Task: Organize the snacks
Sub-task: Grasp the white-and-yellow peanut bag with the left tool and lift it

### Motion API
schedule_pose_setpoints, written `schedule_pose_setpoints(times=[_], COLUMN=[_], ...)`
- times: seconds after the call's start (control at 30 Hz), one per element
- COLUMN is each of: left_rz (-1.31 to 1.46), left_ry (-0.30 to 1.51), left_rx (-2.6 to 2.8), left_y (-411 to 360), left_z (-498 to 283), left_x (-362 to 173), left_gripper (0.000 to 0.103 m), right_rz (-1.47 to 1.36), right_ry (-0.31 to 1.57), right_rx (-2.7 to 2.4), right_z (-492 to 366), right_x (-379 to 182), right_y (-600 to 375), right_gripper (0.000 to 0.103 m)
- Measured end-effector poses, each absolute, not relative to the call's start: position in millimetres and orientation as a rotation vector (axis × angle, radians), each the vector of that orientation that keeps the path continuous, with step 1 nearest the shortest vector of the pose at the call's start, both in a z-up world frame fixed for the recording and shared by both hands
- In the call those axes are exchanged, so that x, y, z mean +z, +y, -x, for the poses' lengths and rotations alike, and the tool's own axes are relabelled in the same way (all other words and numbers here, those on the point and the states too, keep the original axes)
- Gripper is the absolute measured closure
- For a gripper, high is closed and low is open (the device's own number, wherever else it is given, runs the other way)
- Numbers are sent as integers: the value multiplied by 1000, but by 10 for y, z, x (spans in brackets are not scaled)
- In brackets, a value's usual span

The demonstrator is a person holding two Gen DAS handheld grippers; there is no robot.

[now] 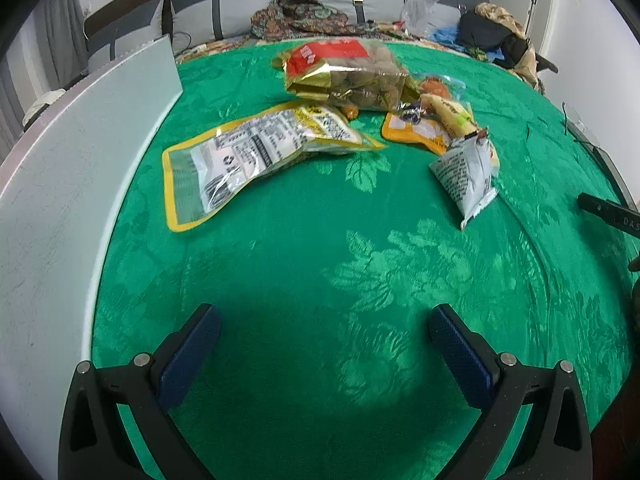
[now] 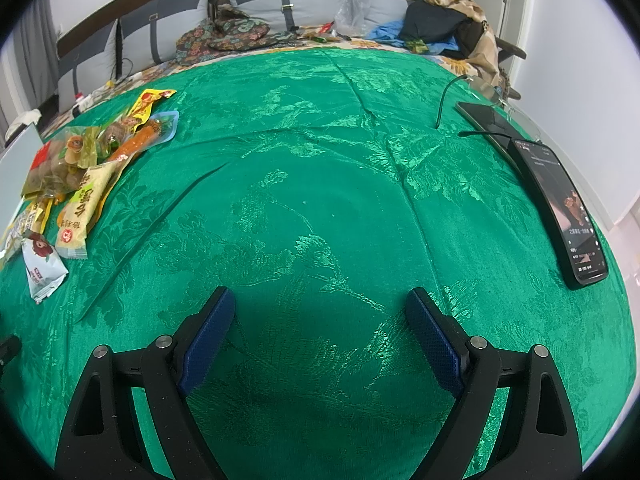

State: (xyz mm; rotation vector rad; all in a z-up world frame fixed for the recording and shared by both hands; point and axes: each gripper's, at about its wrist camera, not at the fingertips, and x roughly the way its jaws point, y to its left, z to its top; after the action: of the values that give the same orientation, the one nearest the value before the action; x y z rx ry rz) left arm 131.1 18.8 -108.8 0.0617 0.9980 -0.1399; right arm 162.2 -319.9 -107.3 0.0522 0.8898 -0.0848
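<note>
From the left wrist, the left tool hangs spread wide and empty over the green cloth, with the snack pile ahead, a yellow-edged pouch nearest, and a white board on the left. From the right wrist, the right tool is likewise spread and empty; the snacks lie far left, and only here a lit phone shows at the cloth's right edge.

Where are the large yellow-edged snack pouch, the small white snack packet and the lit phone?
large yellow-edged snack pouch [image 1: 248,152]: left wrist view, its printed middle.
small white snack packet [image 1: 466,178]: left wrist view, its printed face.
lit phone [image 2: 568,212]: right wrist view, its screen.
</note>
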Motion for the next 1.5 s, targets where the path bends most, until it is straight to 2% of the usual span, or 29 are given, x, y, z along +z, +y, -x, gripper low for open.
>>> schedule_pose_setpoints(times=[0.23, 0.43, 0.57, 0.8, 0.97, 1.27, 1.5], left_rz=[-90, -459, -485, -506, -296, -259, -240], left_ry=[1124, 1243, 1332, 1324, 1322, 1159, 1191], left_rx=[-200, -262, -313, -366, -388, -409, -369], left_y=[305, 72, 45, -104, 57, 192, 221], left_z=[-1741, -2437, -2871, -3204, -3376, -3145, -2940], left_x=[-780, -667, -790, -1004, -1102, -1152, -1112], left_gripper=[0, 0, 0, 0, 0, 0, 0], right_rz=[-52, -53, -53, -53, -54, -54, -55], right_ry=[890, 890, 890, 891, 891, 891, 892], right_rx=[-85, -84, -84, -84, -84, -83, -83], right_z=[-1626, -1626, -1626, -1628, -1629, -1628, -1629], right_x=[-1076, -1075, -1074, -1076, -1079, -1076, -1075], right_y=[-3202, -3201, -3200, -3202, -3204, -3200, -3199], right_gripper=[13, 13, 13, 13, 13, 13, 13])
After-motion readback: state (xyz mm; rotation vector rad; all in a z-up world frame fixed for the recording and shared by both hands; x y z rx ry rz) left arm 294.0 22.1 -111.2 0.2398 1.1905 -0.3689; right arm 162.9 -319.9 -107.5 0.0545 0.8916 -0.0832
